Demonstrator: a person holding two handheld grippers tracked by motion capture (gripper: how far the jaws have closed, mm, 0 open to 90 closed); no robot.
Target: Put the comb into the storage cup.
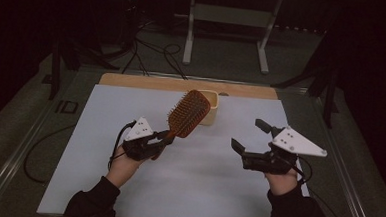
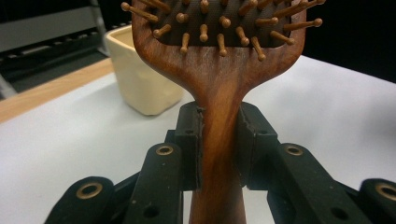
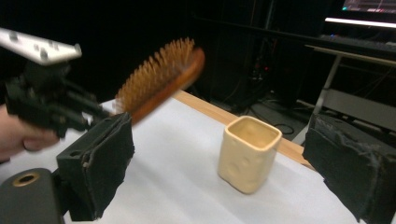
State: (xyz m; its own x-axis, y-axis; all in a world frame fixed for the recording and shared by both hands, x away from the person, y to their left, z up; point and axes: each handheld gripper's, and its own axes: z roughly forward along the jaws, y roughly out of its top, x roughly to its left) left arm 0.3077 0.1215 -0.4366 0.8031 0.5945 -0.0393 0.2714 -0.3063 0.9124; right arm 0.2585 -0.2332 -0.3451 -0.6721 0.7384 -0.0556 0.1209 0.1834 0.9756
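A brown wooden hairbrush (image 1: 189, 113) is held up off the table by its handle, head tilted toward the far right. My left gripper (image 1: 165, 137) is shut on that handle; in the left gripper view the hairbrush (image 2: 219, 88) handle sits clamped between both pads, bristles facing the camera. A cream square cup (image 1: 209, 107) stands upright on the white mat just behind the brush head. My right gripper (image 1: 252, 134) hovers to the right with jaws wide open and nothing between them. From the right gripper view the cup (image 3: 249, 153) stands between the open pads (image 3: 100, 161), farther off, with the hairbrush (image 3: 161, 77) raised at left.
A white mat (image 1: 127, 185) covers the wooden table (image 1: 132, 80). Beyond the far edge are a white metal stand (image 1: 228, 20) and cables (image 1: 154, 51) on the floor. Dark surroundings on both sides.
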